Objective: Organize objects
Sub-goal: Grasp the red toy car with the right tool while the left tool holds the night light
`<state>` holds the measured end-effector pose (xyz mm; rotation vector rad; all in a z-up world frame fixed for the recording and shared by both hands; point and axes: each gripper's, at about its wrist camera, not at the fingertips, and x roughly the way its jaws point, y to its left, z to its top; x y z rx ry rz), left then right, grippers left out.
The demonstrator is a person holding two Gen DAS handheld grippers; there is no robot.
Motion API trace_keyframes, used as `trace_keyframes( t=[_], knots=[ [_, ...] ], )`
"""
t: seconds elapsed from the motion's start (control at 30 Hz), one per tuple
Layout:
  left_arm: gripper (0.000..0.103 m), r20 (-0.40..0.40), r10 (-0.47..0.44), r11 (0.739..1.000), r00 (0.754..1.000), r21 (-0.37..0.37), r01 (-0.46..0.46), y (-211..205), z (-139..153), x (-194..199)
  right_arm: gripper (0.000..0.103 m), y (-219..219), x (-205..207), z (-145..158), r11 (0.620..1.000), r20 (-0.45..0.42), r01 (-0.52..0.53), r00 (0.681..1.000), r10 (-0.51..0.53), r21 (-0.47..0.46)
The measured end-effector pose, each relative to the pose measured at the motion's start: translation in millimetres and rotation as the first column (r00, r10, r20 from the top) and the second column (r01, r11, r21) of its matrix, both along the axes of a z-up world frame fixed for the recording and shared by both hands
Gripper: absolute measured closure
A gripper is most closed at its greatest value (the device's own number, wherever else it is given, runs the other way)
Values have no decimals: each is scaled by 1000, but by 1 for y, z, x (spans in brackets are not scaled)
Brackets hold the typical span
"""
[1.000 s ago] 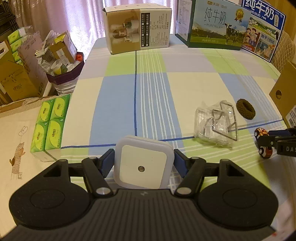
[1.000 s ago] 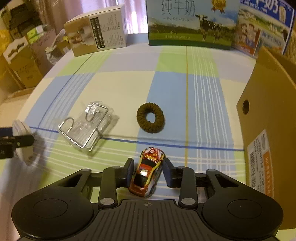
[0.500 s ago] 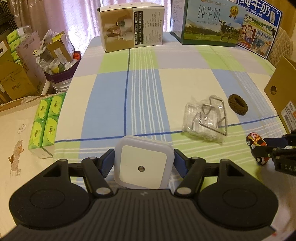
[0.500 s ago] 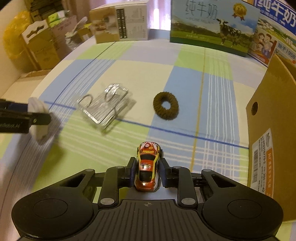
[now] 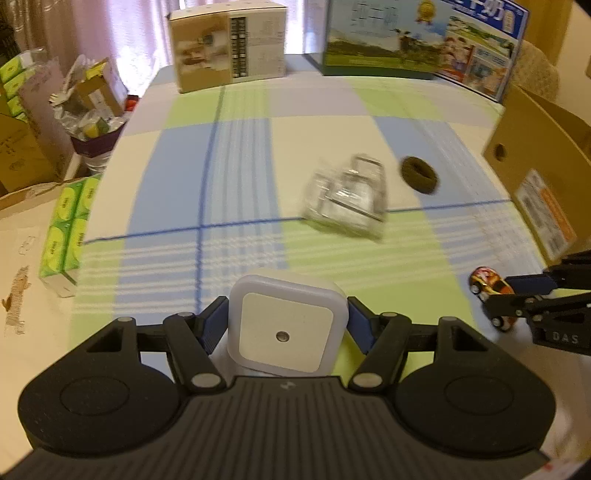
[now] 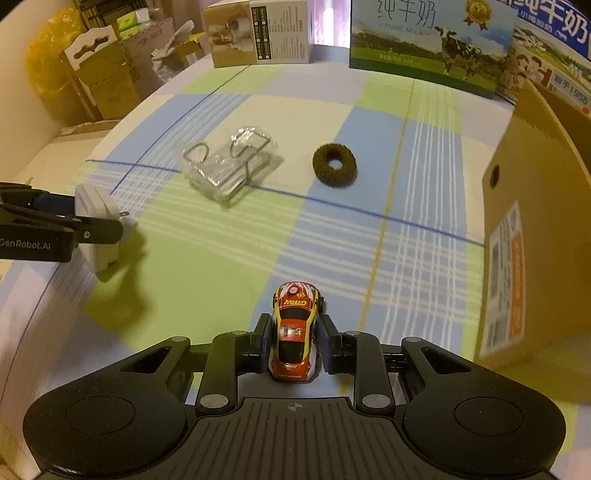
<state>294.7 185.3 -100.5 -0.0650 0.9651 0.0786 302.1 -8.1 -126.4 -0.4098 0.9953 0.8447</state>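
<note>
My left gripper is shut on a white square night light, held above the checked tablecloth; the same night light shows at the left of the right wrist view. My right gripper is shut on a red and yellow toy car, which also shows at the right edge of the left wrist view as the toy car. A clear packet with wire hooks and a brown hair ring lie on the cloth ahead. A brown cardboard box stands open at the right.
Milk cartons and a beige product box line the table's far edge. Green tissue packs lie off the table's left side, beside a purple bin of clutter and cardboard boxes.
Both grippers have risen and pulled back, each carrying its object. The toy car now sits straight between the right fingers. The packet and hair ring have not moved.
</note>
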Motion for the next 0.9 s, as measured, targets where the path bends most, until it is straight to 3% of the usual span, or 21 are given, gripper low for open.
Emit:
trace_keyframes(
  t=[0.4, 0.9],
  knots=[
    [39, -9, -75, 996, 997, -50, 74, -49, 1, -24, 80, -45, -14, 5, 999, -37, 34, 999, -34, 3],
    [39, -7, -150, 988, 989, -42, 149, -102, 9, -31, 80, -100, -10, 18, 994, -55, 102, 994, -99, 48]
  ],
)
